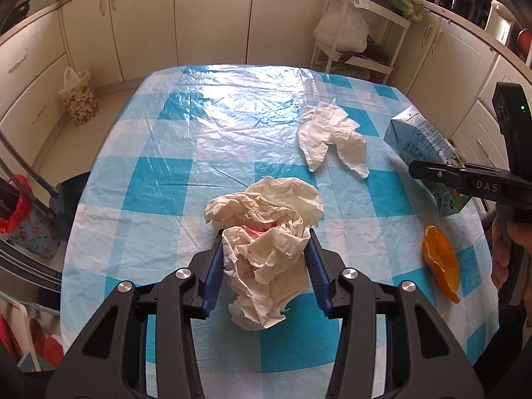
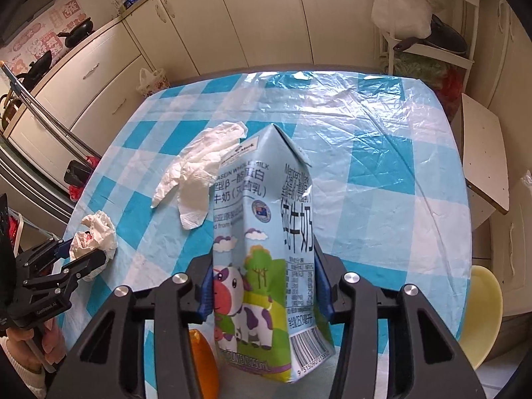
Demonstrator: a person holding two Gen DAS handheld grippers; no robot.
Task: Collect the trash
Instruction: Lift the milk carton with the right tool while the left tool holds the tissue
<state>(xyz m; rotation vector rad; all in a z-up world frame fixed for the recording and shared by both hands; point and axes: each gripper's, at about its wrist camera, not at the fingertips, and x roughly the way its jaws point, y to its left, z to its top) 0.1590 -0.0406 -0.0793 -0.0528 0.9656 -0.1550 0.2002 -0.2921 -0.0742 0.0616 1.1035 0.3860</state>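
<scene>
A crumpled wad of beige paper [image 1: 266, 219] lies on the blue-and-white checked tablecloth [image 1: 199, 133]. My left gripper [image 1: 265, 236] is shut on it, a blue pad pressed into each side. The wad [image 2: 99, 229] and the left gripper [image 2: 83, 256] also show at the left of the right wrist view. My right gripper [image 2: 262, 266] is shut on an upright milk carton [image 2: 262, 216] with a cartoon cow. The carton [image 1: 415, 136] and right gripper [image 1: 419, 169] appear at the table's right edge. A white tissue [image 1: 332, 136] lies loose beyond, and an orange peel [image 1: 442, 259] near the right hand.
Cream cabinets ring the room. A flowered bin with a bag [image 1: 78, 99] stands on the floor far left. A white rack with bags and a pan [image 1: 359, 33] is behind the table. A yellow chair [image 2: 482, 309] and a wooden board [image 2: 485, 153] sit to the right.
</scene>
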